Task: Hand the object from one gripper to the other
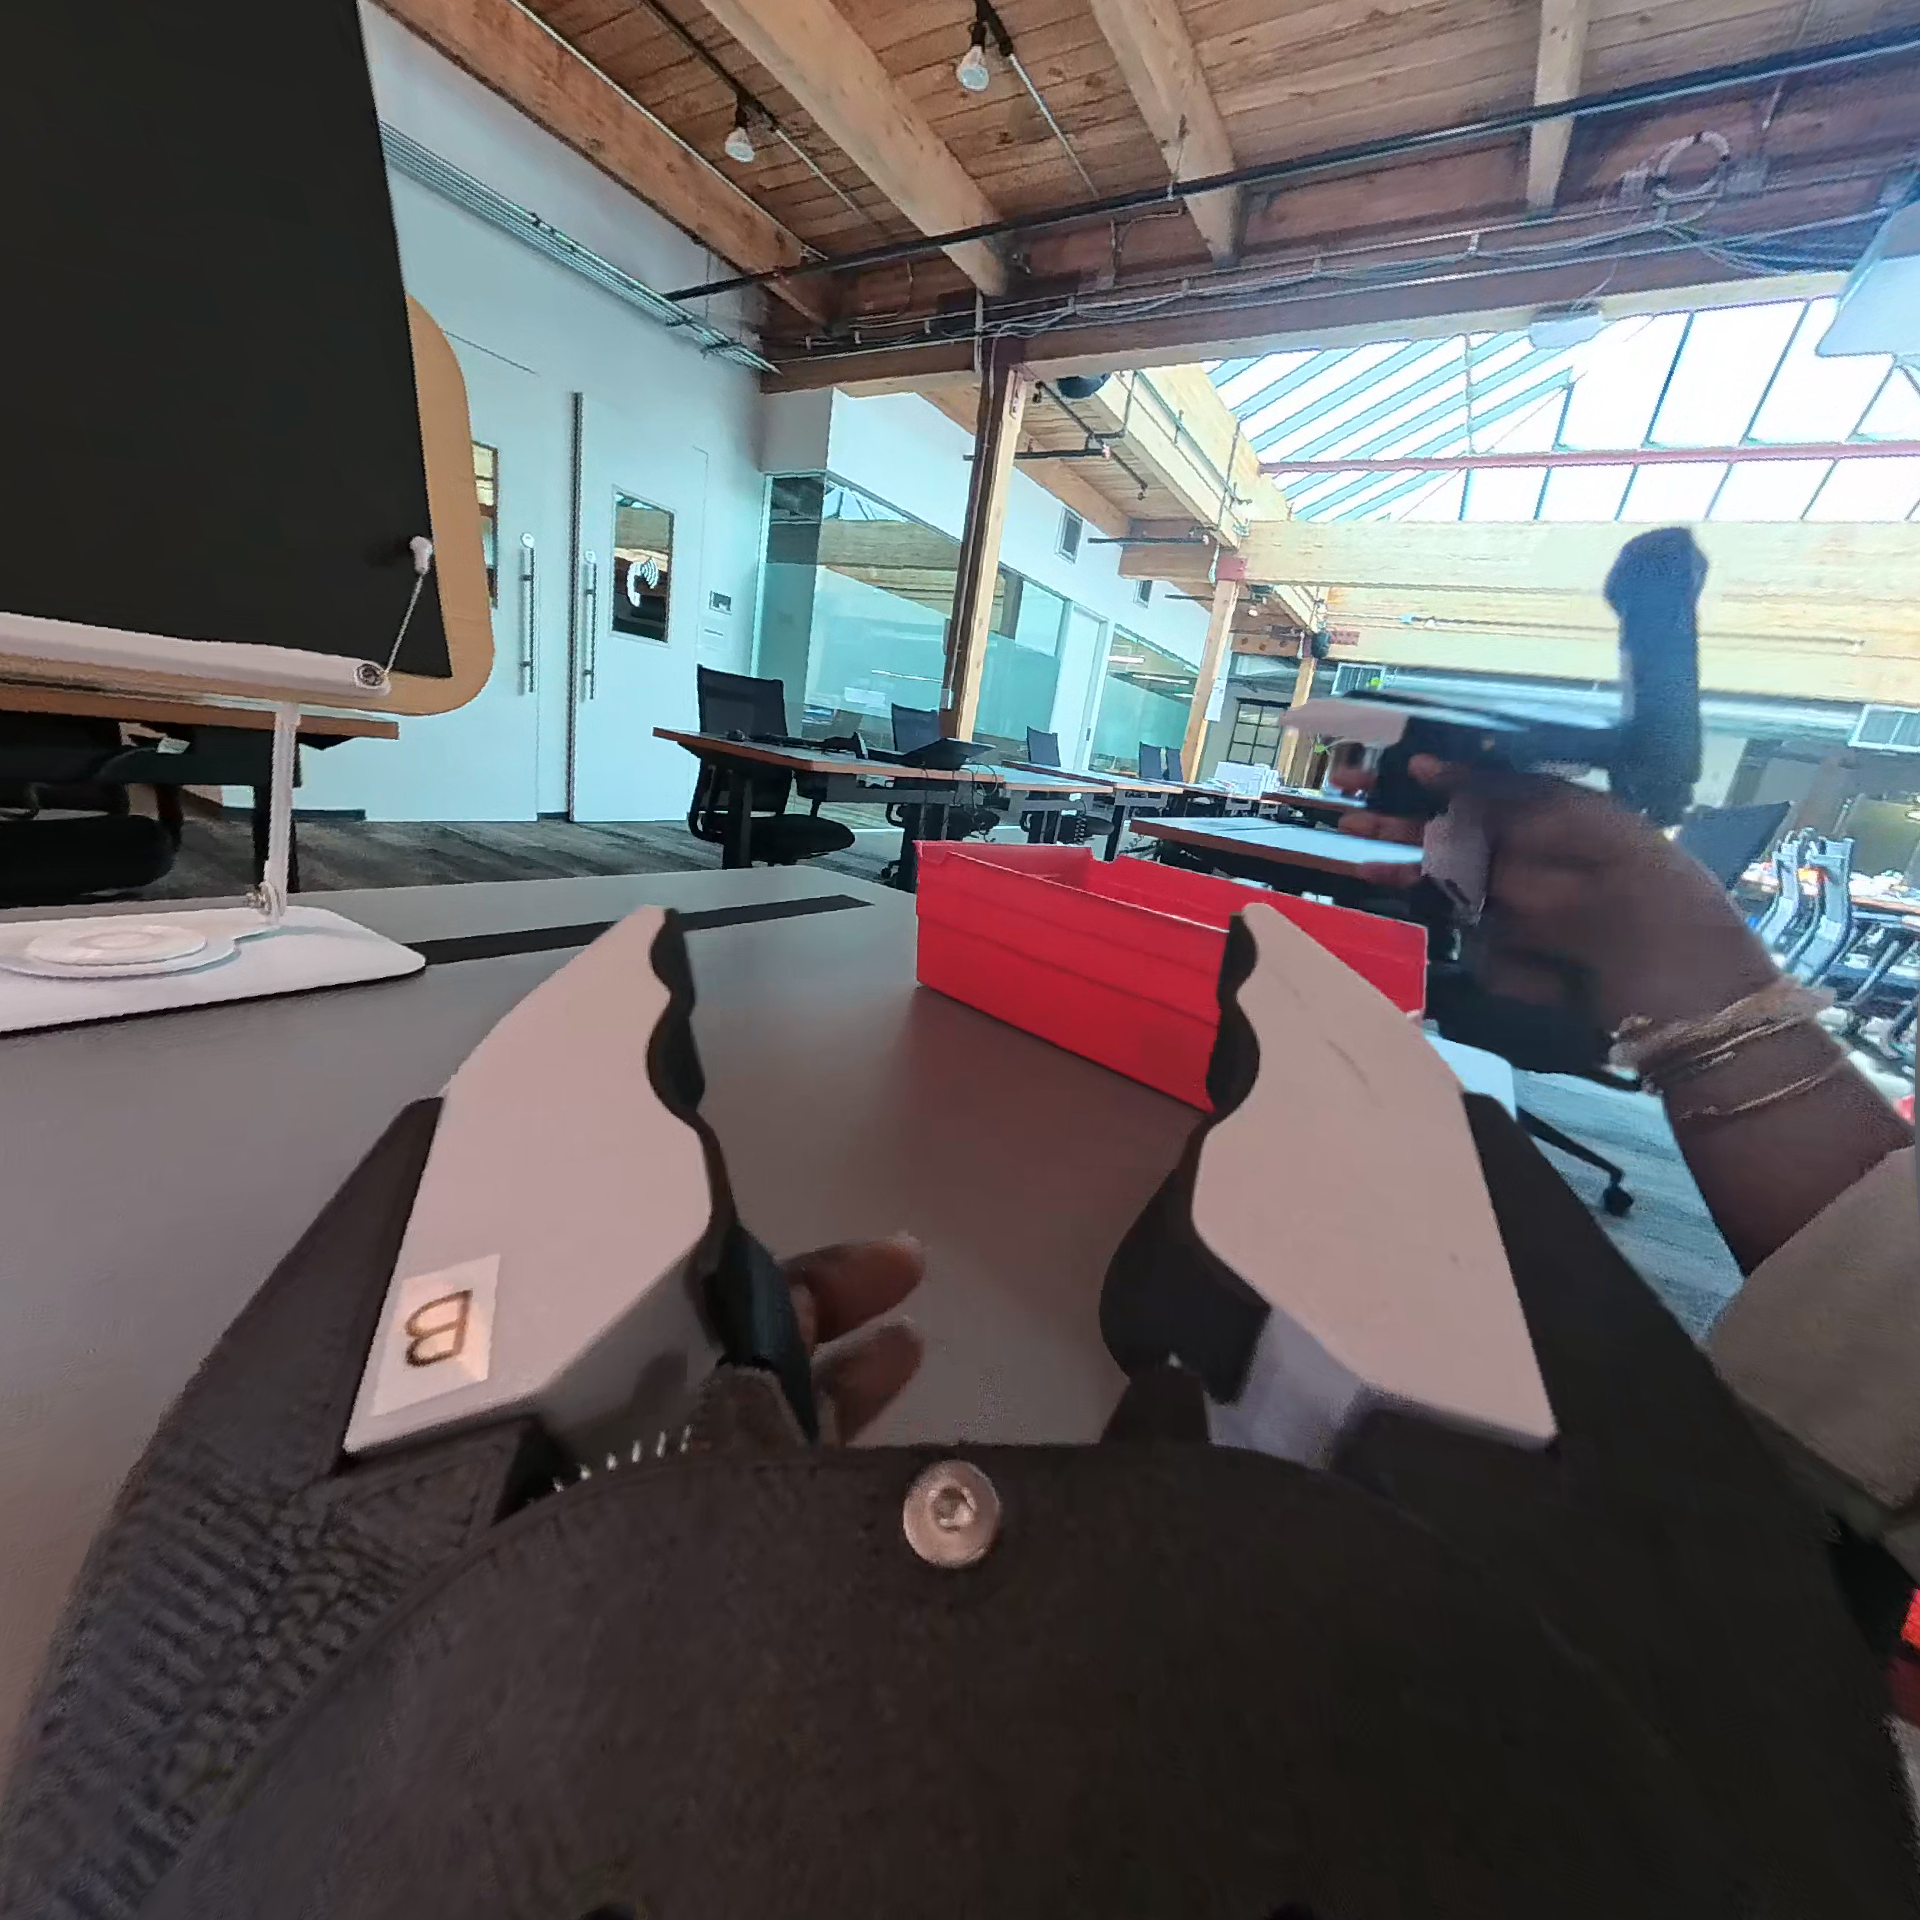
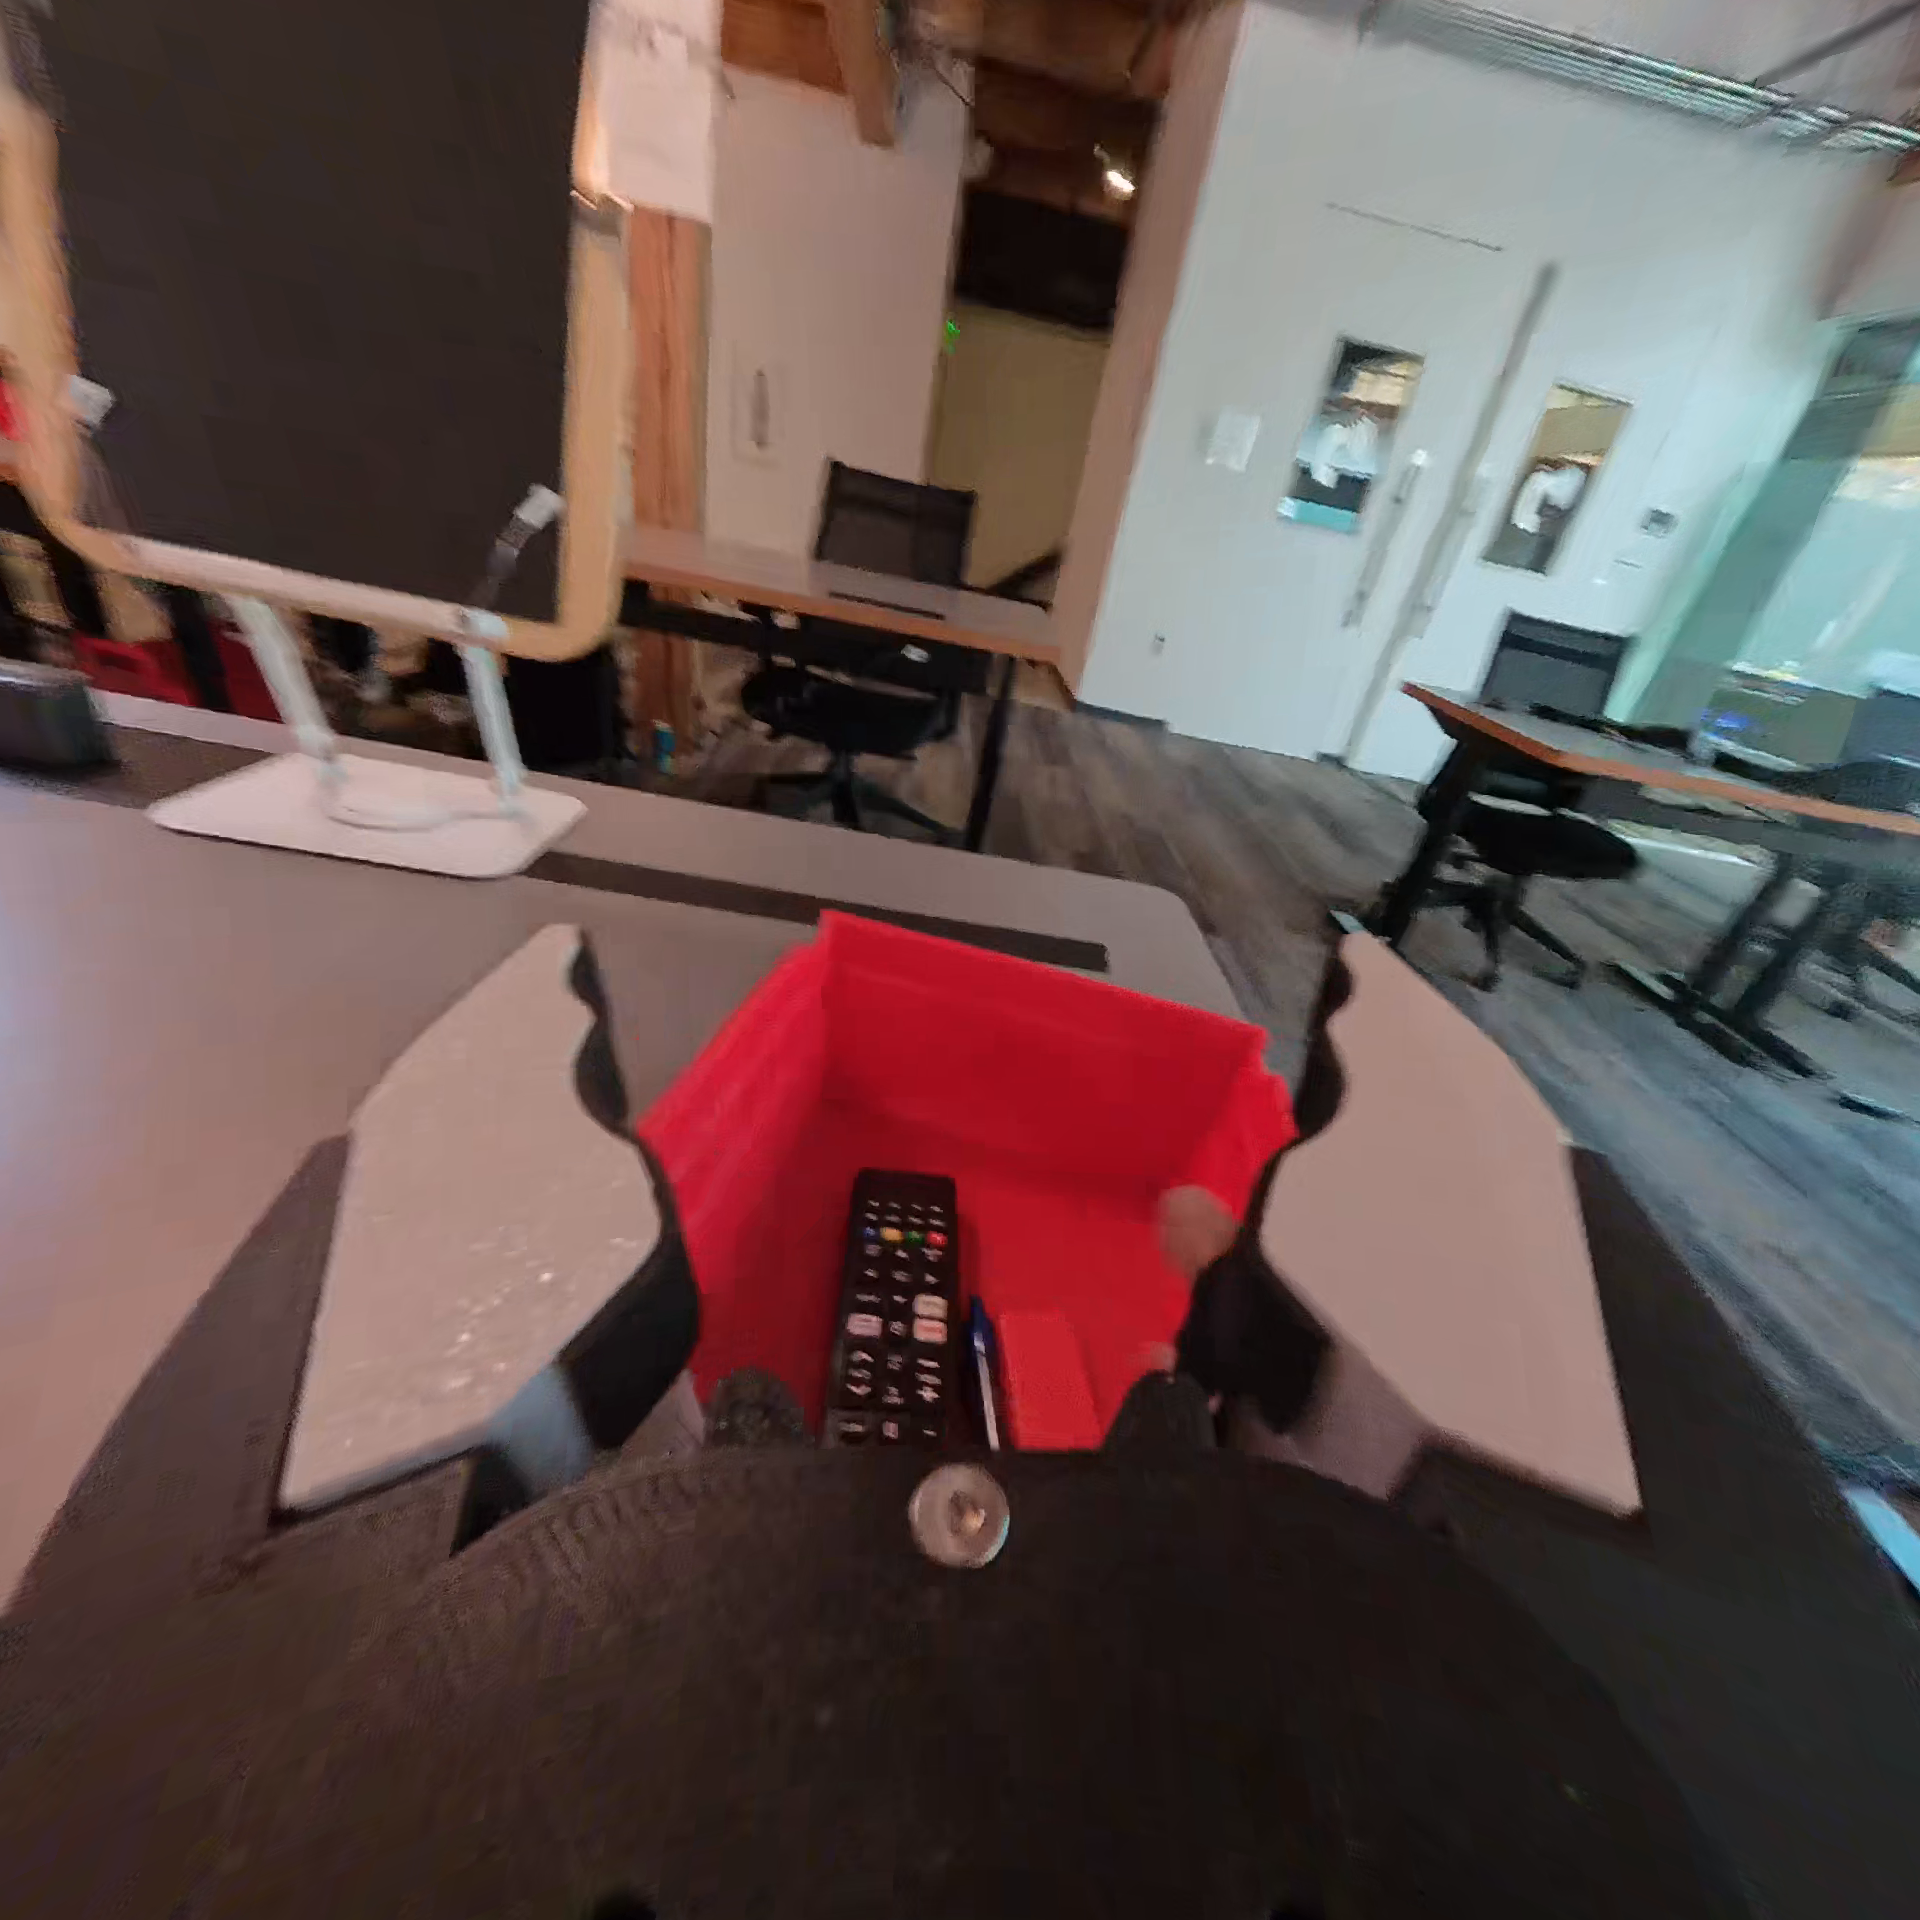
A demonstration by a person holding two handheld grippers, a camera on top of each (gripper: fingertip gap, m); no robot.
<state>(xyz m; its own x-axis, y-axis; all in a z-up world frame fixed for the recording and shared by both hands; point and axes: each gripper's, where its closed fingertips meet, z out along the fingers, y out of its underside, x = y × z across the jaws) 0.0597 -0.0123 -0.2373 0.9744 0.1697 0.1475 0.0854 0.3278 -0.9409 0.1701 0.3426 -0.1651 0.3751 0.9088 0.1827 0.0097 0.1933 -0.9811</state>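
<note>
While we look along the left hand-held gripper (image 1: 961,935), we find its two grey fingers (image 1: 566,1143) spread wide with nothing between them, low over the grey table (image 1: 208,1143) and just short of the red bin (image 1: 1091,956). Our right hand (image 1: 1579,883) carries the other tool raised beside that bin, on its right. From the right wrist view, the right hand-held gripper (image 2: 956,966) is likewise released and empty, poised above the red bin (image 2: 1039,1060). Inside the bin lies a black remote control (image 2: 894,1309), lengthwise on the floor, with a thin blue card (image 2: 982,1361) standing edgewise just beside it and a red block (image 2: 1049,1382) next to that. Beyond the bin on the table stands a white stand (image 2: 364,810) holding a dark board (image 2: 312,291)
</note>
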